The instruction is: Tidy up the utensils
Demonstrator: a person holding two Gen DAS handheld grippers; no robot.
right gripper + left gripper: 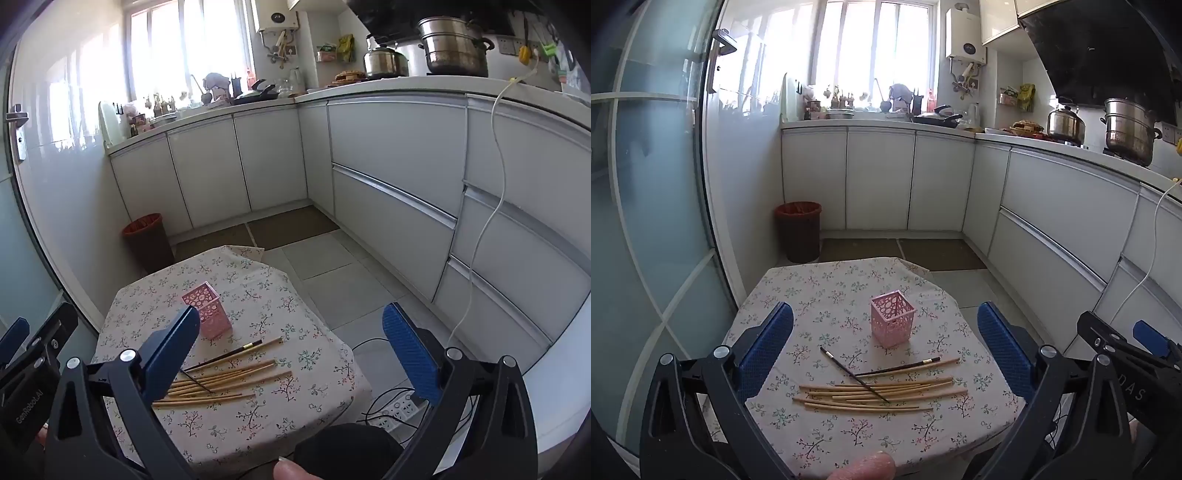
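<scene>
Several bamboo chopsticks (882, 393) lie in a loose pile on the floral tablecloth (827, 295), with two dark chopsticks (855, 374) crossed on top. A pink perforated holder (892, 319) stands upright behind them. My left gripper (886, 339) is open above the table's near side, its blue pads either side of the pile. In the right wrist view the pile (225, 380) and holder (208, 308) lie left of centre. My right gripper (291, 354) is open and empty above the table's right edge.
A dark bin (798, 230) with a red liner stands beyond the table by the glass door (657, 184). White cabinets (388, 177) run along the back and right. A power strip (399, 408) and cables lie on the floor right of the table.
</scene>
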